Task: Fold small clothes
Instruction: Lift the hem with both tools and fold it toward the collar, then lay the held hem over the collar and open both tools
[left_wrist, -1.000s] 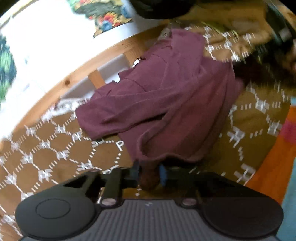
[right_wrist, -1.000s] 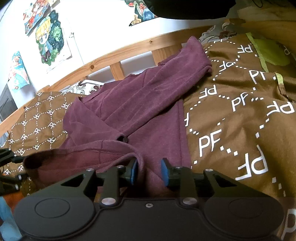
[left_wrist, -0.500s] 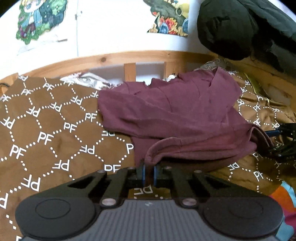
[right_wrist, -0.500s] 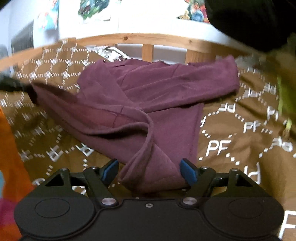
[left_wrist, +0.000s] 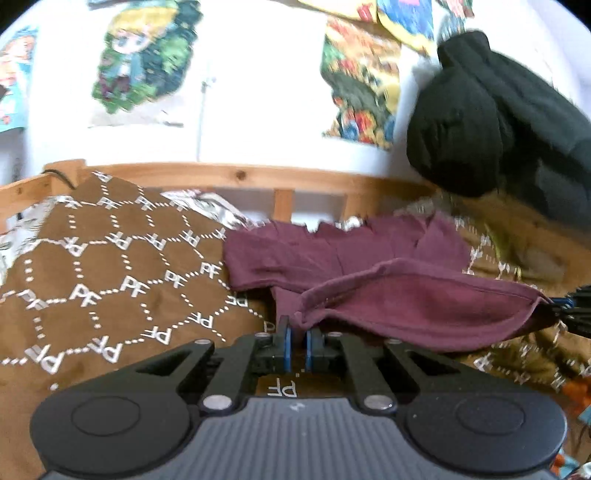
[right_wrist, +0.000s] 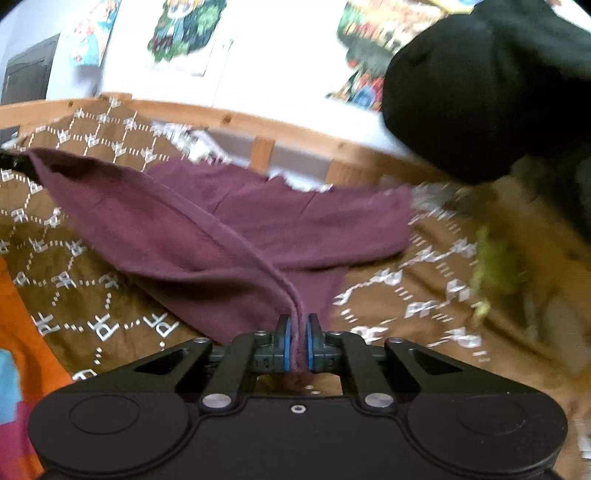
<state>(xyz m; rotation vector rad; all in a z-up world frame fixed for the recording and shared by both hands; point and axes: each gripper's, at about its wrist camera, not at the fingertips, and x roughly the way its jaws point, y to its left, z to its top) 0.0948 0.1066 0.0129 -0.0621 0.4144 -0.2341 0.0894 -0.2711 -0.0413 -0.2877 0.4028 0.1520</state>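
the soft maroon knit garment (left_wrist: 369, 280) lies on the brown patterned blanket (left_wrist: 110, 280) near the far wooden bed rail (left_wrist: 240, 177), its near hem lifted. the left gripper (left_wrist: 297, 338) pinches one hem corner; the right gripper (right_wrist: 297, 339), whose jaws have just closed, pinches the other. light and limp, the cloth sags between the grips, so the hem corners look like the best hold.

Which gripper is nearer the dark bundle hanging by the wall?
Right. The right gripper sits closer below the dark bundle; the left gripper is farther off. Both clamp the maroon garment.
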